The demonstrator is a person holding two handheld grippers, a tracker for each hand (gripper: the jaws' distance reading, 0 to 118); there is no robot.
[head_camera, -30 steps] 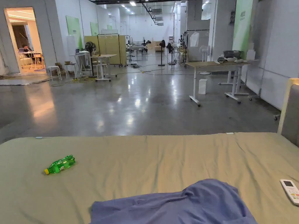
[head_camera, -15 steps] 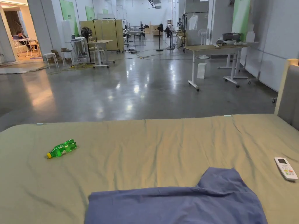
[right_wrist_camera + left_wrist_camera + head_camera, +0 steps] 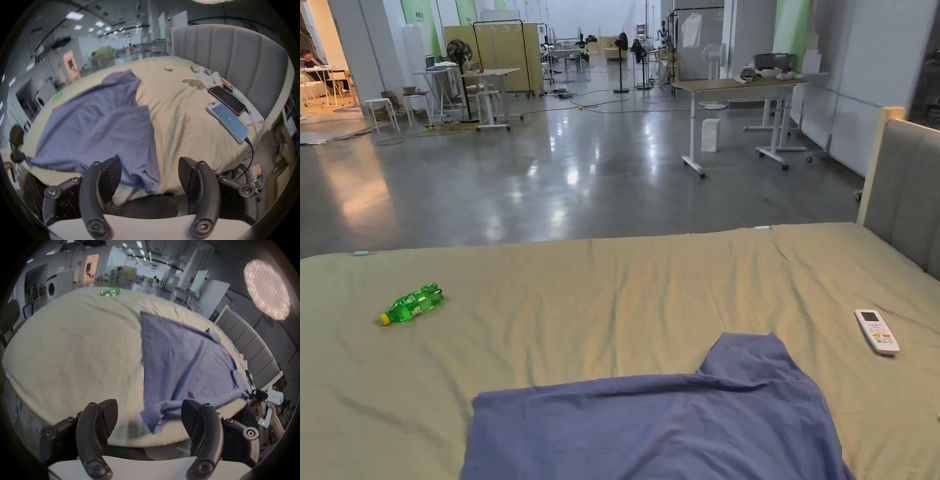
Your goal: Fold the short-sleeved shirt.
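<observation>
Across the near edge of the bed the shirt is spread, long axis left-to-right; one near corner lies before each released gripper, left and right.

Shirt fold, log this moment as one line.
shirt: spread on bed, not yet folded | left gripper: open | right gripper: open | nearby: bottle, remote
</observation>
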